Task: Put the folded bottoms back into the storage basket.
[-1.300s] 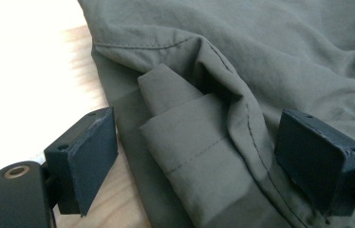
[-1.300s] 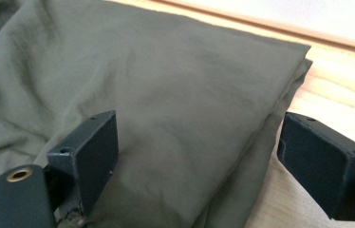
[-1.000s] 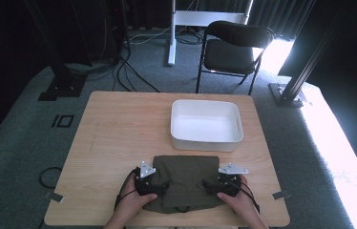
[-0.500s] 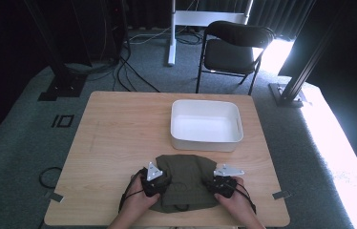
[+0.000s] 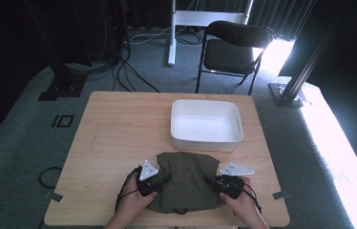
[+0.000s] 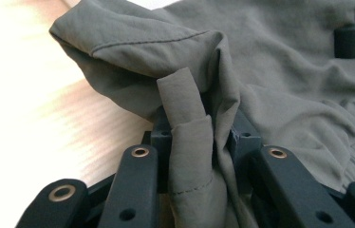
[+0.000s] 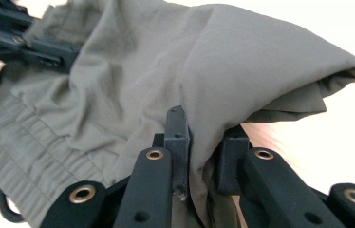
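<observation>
The olive-green folded cloth garment lies at the wooden table's six o'clock edge. The left gripper has just closed on its nine o'clock side, the right gripper on its three o'clock side, fabric bunched between each pair of jaws, likely for an even lift. The white rectangular plastic bin waits at twelve o'clock, probably its destination.

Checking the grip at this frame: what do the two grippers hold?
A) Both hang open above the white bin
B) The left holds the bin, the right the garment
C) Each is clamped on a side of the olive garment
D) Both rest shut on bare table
C: the left gripper and right gripper each pinch a fold of the olive garment; the white bin lies beyond, untouched.
</observation>
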`<action>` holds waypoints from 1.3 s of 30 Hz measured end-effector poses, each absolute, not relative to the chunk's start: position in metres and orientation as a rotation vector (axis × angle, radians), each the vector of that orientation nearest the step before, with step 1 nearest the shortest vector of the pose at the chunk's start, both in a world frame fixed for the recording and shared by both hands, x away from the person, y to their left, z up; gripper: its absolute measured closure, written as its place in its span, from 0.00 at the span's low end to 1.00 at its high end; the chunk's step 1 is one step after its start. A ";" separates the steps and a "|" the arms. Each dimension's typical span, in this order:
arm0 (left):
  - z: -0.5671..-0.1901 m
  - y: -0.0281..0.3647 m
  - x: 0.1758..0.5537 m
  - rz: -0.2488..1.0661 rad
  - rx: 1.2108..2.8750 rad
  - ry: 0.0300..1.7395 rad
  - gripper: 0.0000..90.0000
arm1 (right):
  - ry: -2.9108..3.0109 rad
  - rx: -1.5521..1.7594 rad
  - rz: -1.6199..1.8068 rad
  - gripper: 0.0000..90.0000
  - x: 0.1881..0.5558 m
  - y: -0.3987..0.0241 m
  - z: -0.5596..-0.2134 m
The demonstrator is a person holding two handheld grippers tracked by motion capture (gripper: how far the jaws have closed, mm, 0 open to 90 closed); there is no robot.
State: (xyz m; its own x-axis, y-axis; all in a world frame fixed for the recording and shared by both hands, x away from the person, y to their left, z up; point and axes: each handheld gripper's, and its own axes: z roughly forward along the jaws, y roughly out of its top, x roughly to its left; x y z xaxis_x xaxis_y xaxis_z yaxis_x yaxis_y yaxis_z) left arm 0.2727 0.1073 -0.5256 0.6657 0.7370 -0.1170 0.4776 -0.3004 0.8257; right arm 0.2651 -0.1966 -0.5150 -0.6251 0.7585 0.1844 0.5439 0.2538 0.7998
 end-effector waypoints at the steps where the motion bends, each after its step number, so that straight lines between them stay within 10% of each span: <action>1: -0.522 0.108 0.272 0.359 1.954 0.943 0.81 | 2.287 1.216 1.316 0.88 0.264 -0.198 -0.511; 39: -0.420 0.079 0.358 0.326 1.797 0.870 0.83 | 2.028 1.256 1.522 0.90 0.332 -0.244 -0.408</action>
